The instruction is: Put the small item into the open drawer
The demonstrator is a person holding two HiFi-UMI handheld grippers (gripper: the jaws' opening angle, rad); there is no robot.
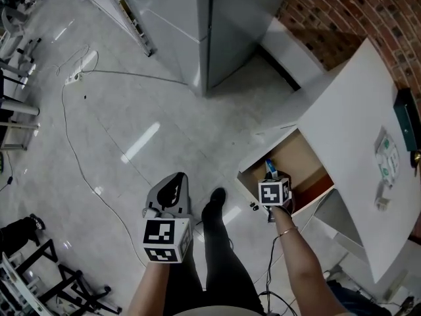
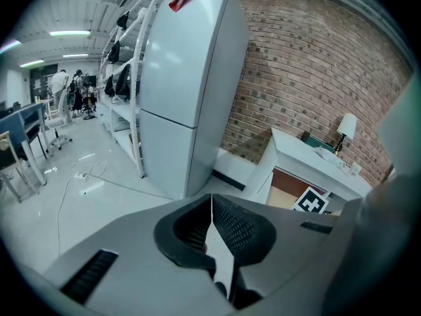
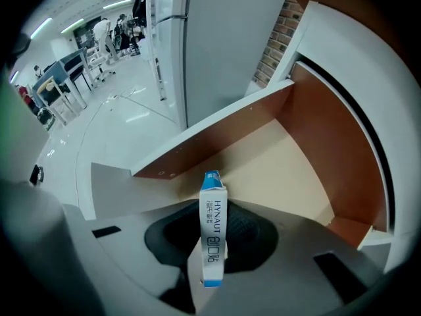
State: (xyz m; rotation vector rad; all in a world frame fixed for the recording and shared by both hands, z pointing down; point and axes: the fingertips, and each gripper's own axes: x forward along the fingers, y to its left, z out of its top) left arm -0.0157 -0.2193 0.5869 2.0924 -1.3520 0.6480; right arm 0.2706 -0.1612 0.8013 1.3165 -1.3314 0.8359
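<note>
A small white and blue box (image 3: 212, 226) stands upright between the jaws of my right gripper (image 3: 214, 206), which is shut on it. In the head view this gripper (image 1: 270, 172) holds the box (image 1: 269, 167) just above the near end of the open drawer (image 1: 297, 158). The drawer's pale bottom (image 3: 279, 166) and brown side walls show nothing lying inside. My left gripper (image 1: 175, 182) hangs over the floor to the left, away from the drawer. Its jaws (image 2: 212, 203) are shut with nothing between them.
The drawer belongs to a white cabinet (image 1: 348, 137) against a brick wall (image 1: 342, 12), with a packet (image 1: 387, 157) and a dark green thing (image 1: 408, 127) on top. A tall white fridge (image 1: 197, 25) stands behind. A cable (image 1: 72, 143) runs over the floor. The person's legs (image 1: 214, 242) are between the grippers.
</note>
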